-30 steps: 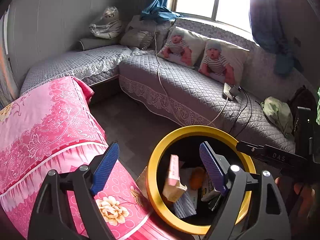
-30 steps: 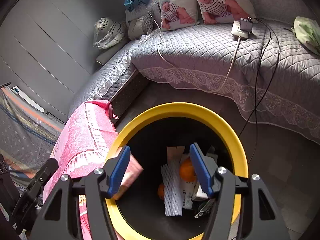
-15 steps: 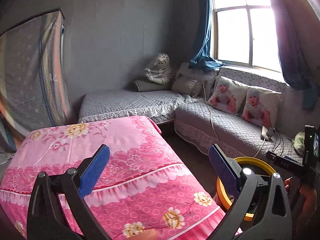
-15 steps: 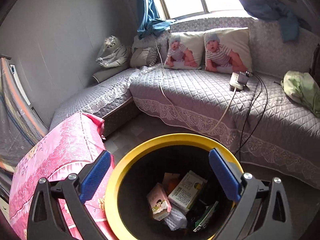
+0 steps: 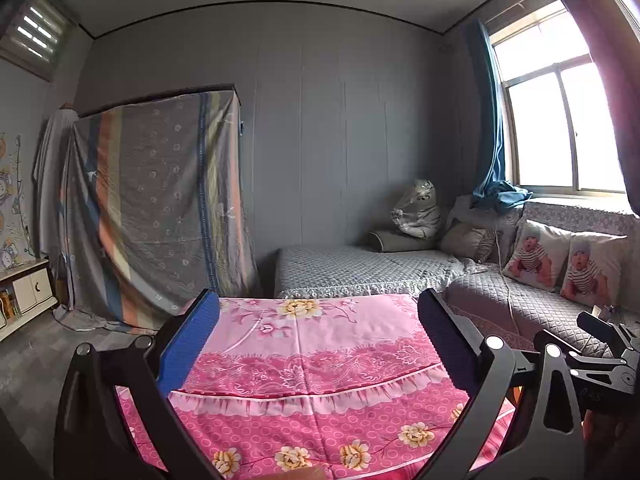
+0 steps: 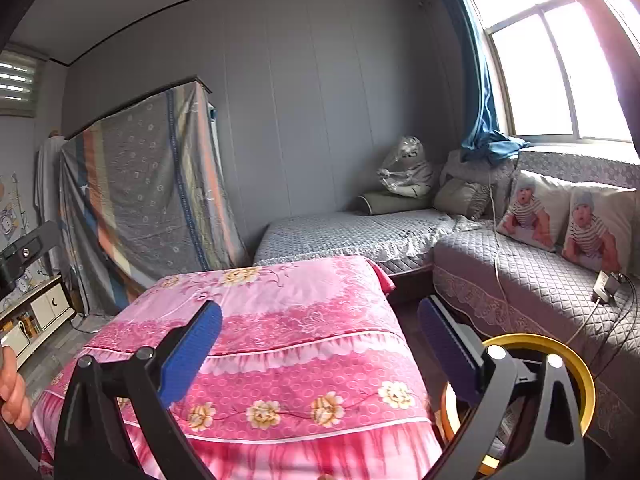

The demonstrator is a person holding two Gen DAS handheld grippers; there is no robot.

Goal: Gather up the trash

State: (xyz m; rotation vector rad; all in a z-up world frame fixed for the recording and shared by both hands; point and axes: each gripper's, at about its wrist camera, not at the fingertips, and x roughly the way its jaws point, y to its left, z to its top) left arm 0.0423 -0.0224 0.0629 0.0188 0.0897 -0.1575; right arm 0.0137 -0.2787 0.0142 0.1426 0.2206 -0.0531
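Both cameras have swung up from the bin to look across the room since a second ago. Nearest me, my left gripper (image 5: 316, 334) and right gripper (image 6: 318, 338) both stand wide apart with nothing between the pads. Under them lies the pink floral cloth on the desk (image 6: 280, 320), and I see no trash on its top. At my right, just beside the desk, only part of the bin's yellow rim (image 6: 576, 364) shows; its contents are hidden. Beyond are the grey sofa (image 6: 540, 280) and baby cushions (image 5: 560, 260). My judgement: scan slowly for leftover litter, keeping both grippers wide until something turns up.
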